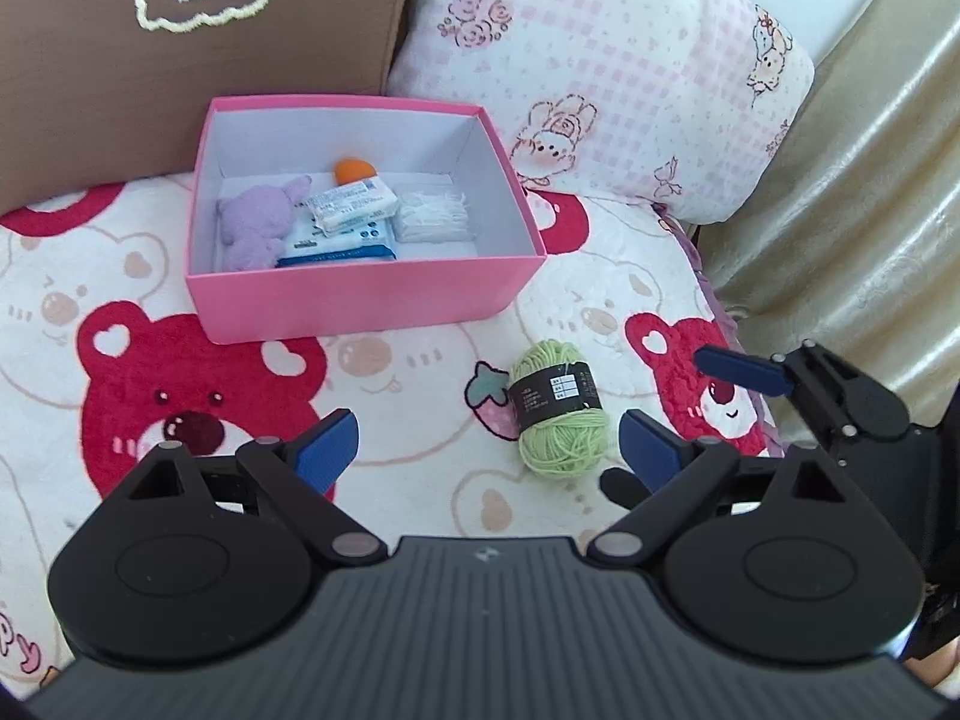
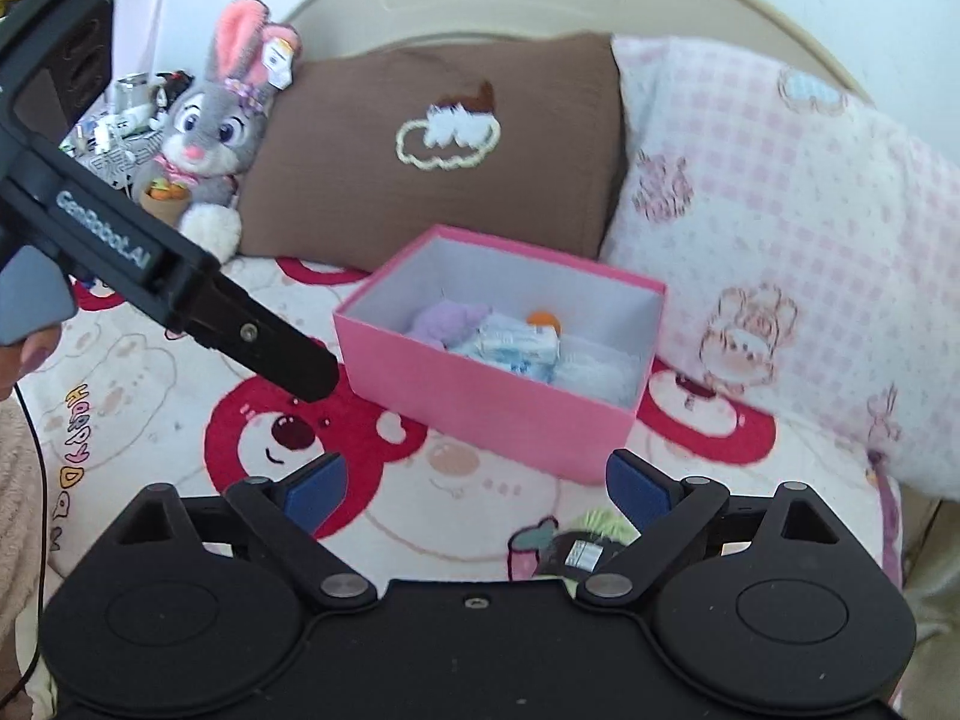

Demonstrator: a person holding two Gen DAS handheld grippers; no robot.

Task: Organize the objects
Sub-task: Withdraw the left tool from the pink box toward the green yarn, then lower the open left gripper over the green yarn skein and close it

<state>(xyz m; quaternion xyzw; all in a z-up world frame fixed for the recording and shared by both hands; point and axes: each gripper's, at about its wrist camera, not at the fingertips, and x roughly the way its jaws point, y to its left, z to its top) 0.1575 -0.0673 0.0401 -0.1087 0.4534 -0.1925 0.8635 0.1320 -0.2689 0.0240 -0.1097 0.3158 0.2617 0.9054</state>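
Left wrist view looks down on a bed covered by a bear-print blanket (image 1: 180, 396), where a skein of green yarn (image 1: 558, 414) with a black paper band lies in front of an open pink box (image 1: 360, 300). The left gripper (image 1: 489, 450) hangs above the blanket with its blue-padded fingers (image 1: 327, 450) spread wide and nothing between them; the yarn sits just ahead of the right-hand finger, not touched. The right gripper (image 1: 684, 402) enters from the right edge, jaws parted and empty, just beside the yarn.

Inside the box lie a lilac plush toy (image 1: 258, 228), two tissue packs (image 1: 342, 228) stacked one on the other, an orange ball (image 1: 354, 171) at the back wall and a white fringed cloth (image 1: 432, 216) on the right. A brown pillow (image 1: 120, 90) and a pink checked pillow (image 1: 600, 72) stand behind the box.

Right wrist view shows the same box (image 2: 480, 402) from its corner, the yarn (image 2: 582, 546) low between that gripper's open fingers, and a grey rabbit plush (image 2: 204, 132) leaning beside the brown pillow (image 2: 420, 150).
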